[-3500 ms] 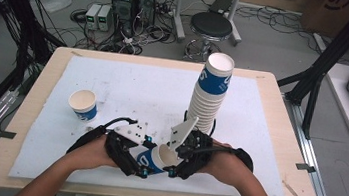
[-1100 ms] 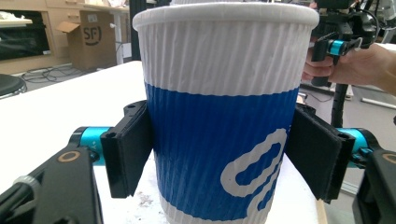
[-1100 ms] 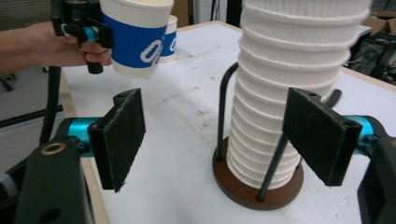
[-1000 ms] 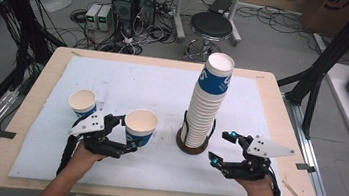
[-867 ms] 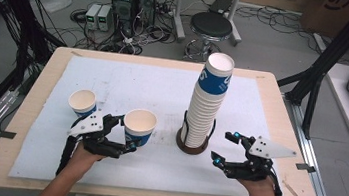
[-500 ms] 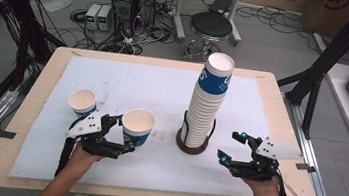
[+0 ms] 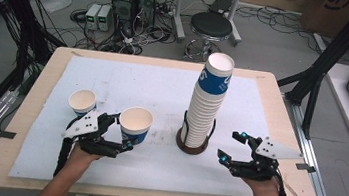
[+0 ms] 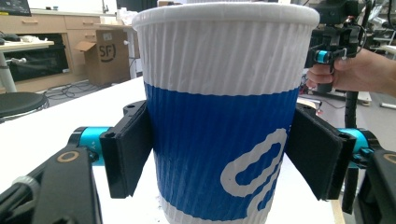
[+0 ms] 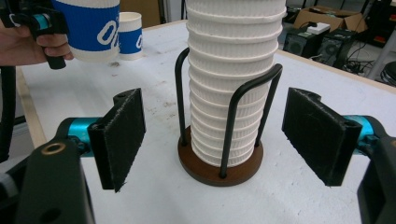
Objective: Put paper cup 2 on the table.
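A person sits at a wooden table [image 7: 38, 81] covered with a white mat [image 7: 153, 90], a two-jaw gripper in each hand. The left gripper [image 7: 125, 133] pinches a blue-and-white ribbed paper cup [image 7: 135, 125] standing upright near the front left of the mat. In the left gripper view both black pads press on the cup's blue band, one on each side; the cup's foot is cut off by the bottom edge, so whether it rests on the mat or hangs just above it cannot be told. A second paper cup [image 7: 82, 102] stands just behind and to the left of the held one, partly covered by the gripper's grey plate.

The right gripper [image 7: 233, 146] hovers to the right of a tall stack of cups [image 7: 207, 99], its jaws spread wide with nothing between them. The stack sits in a black wire holder on a round brown base [image 7: 192, 145]. In the right gripper view the stack's top is cut off. The person's body is hidden below the frame.
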